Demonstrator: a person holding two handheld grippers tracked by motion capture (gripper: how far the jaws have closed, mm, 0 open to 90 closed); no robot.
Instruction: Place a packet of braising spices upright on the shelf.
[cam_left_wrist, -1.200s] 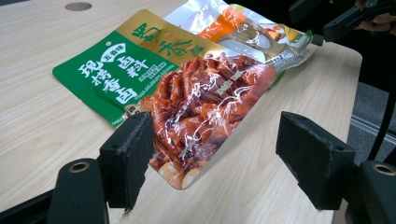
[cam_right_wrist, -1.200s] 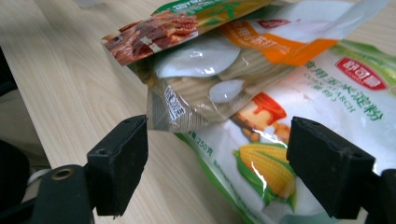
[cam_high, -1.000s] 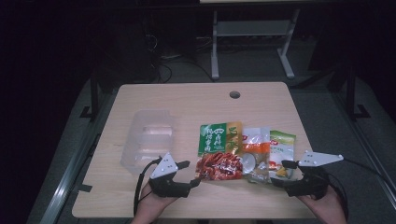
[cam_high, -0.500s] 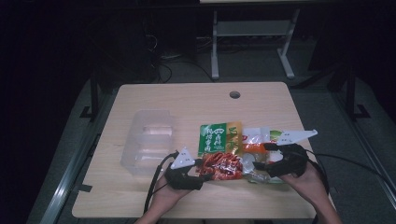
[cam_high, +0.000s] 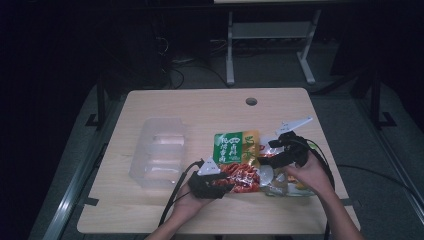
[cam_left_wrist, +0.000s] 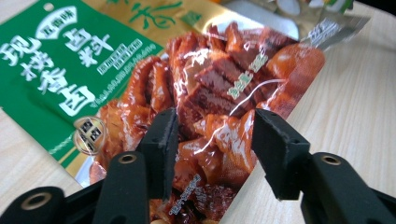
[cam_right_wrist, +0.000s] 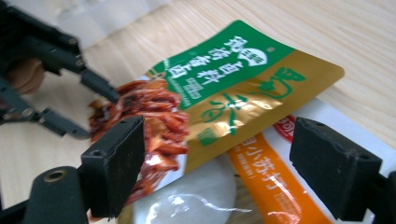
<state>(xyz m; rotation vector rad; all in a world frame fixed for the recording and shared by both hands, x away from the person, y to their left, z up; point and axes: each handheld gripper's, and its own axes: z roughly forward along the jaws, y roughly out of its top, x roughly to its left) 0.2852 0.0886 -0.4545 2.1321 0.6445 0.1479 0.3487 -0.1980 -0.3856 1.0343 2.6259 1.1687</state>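
A snack packet (cam_high: 235, 160) with a green and gold top and red food printed below lies flat on the table; it also appears in the left gripper view (cam_left_wrist: 210, 84) and the right gripper view (cam_right_wrist: 224, 79). My left gripper (cam_high: 227, 184) (cam_left_wrist: 215, 140) straddles the packet's near red corner. Its jaws have just been closing, and a gap still shows beside each pad. My right gripper (cam_high: 267, 152) (cam_right_wrist: 219, 158) hovers wide open over the packets. Under it lies a white and orange packet (cam_right_wrist: 266, 177) (cam_high: 280, 182). The left gripper (cam_right_wrist: 88, 109) shows at the red end.
A clear plastic container (cam_high: 160, 150) stands on the wooden table (cam_high: 200, 105), left of the packets. A round cable hole (cam_high: 251, 101) sits near the far edge. Cables trail from both grippers toward the near edge.
My left gripper moved right and forward onto the red corner of the packet, its jaws narrower than before. My right gripper swung left and away from the near edge, over the packets.
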